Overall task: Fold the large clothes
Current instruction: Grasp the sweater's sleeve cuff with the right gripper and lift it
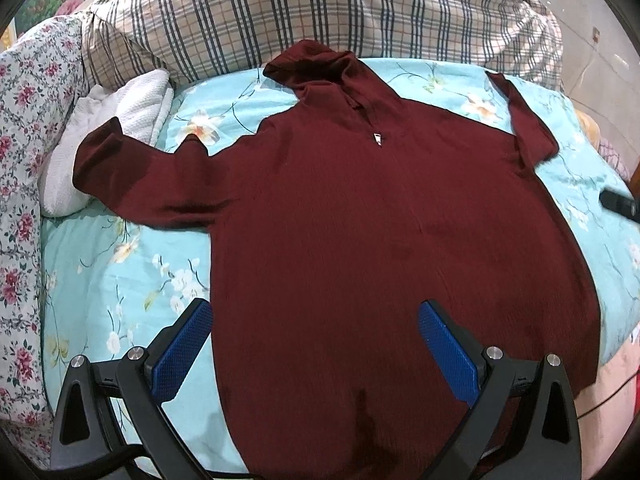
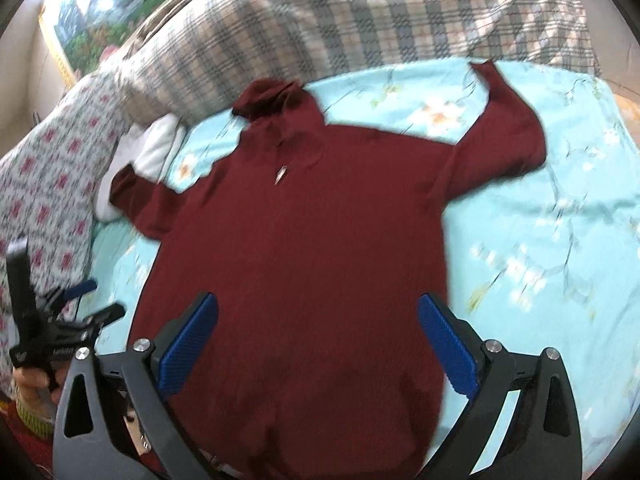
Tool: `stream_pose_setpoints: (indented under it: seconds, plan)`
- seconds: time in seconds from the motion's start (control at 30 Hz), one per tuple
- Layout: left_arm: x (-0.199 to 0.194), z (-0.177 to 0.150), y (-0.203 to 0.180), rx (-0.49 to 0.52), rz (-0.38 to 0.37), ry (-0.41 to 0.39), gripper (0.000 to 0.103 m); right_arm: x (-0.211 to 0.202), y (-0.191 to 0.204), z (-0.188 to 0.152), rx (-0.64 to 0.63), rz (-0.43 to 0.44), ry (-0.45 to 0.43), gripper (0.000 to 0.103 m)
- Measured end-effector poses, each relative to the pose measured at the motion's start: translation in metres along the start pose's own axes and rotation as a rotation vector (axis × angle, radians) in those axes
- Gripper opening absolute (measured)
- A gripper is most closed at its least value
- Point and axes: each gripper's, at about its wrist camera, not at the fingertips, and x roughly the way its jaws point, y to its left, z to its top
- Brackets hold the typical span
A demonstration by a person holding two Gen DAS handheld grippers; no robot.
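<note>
1. Dark red hooded sweater [image 1: 360, 208] spread flat, front up, on the bed's turquoise floral sheet [image 1: 120, 280] — hood [image 1: 312, 64] toward 12 o'clock, hem toward 6.
2. Small metal zipper pull [image 1: 378, 139] lying below the neck opening, on the chest.
3. One sleeve [image 1: 132, 176] stretched toward 9 o'clock, cuff resting on a white towel [image 1: 120, 120]; other sleeve [image 1: 528, 120] bent up toward 1 o'clock.
4. Plaid quilt [image 1: 320, 8] heaped along the 12 o'clock edge, touching the hood; flowered bedding [image 1: 24, 160] piled at 9 o'clock.
5. Left tongs [image 1: 316, 344] spread wide apart over the lower body of the sweater, holding nothing — blue pads [image 1: 184, 348] on the inner faces, the 9 o'clock finger above the sheet just beside the sweater's edge.
6. Right tongs [image 2: 318, 344] likewise wide apart and empty above the hem area, picture blurred.
7. In the right wrist view, the left tool at 8 o'clock, gripped by a hand [image 2: 34, 384].
8. Dark object [image 1: 618, 204] at 3 o'clock in the left wrist view, too cut off to identify.
</note>
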Motion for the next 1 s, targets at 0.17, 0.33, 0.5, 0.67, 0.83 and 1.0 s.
stream_pose_setpoints:
  seconds: [0.17, 0.33, 0.5, 0.67, 0.83, 1.0]
  plan:
    - [0.024, 0.015, 0.006, -0.046, -0.022, 0.032, 0.102, 0.010, -0.047, 0.048, 0.015, -0.013, -0.077, 0.089]
    - [0.046, 0.026, 0.007, -0.062, -0.031, 0.068, 0.102, 0.042, -0.115, 0.105, 0.086, -0.119, -0.099, 0.070]
    - [0.073, 0.037, 0.004, -0.069, -0.028, 0.107, 0.102, 0.081, -0.170, 0.161, 0.113, -0.228, -0.110, 0.060]
    - [0.100, 0.045, -0.003, -0.073, -0.046, 0.151, 0.102, 0.119, -0.209, 0.215, 0.137, -0.280, -0.143, 0.054]
    - [0.124, 0.051, -0.011, -0.081, -0.057, 0.186, 0.102, 0.167, -0.237, 0.271, 0.127, -0.311, -0.153, 0.054]
    - [0.141, 0.053, -0.015, -0.091, -0.077, 0.217, 0.102, 0.221, -0.264, 0.302, 0.107, -0.396, -0.062, 0.030]
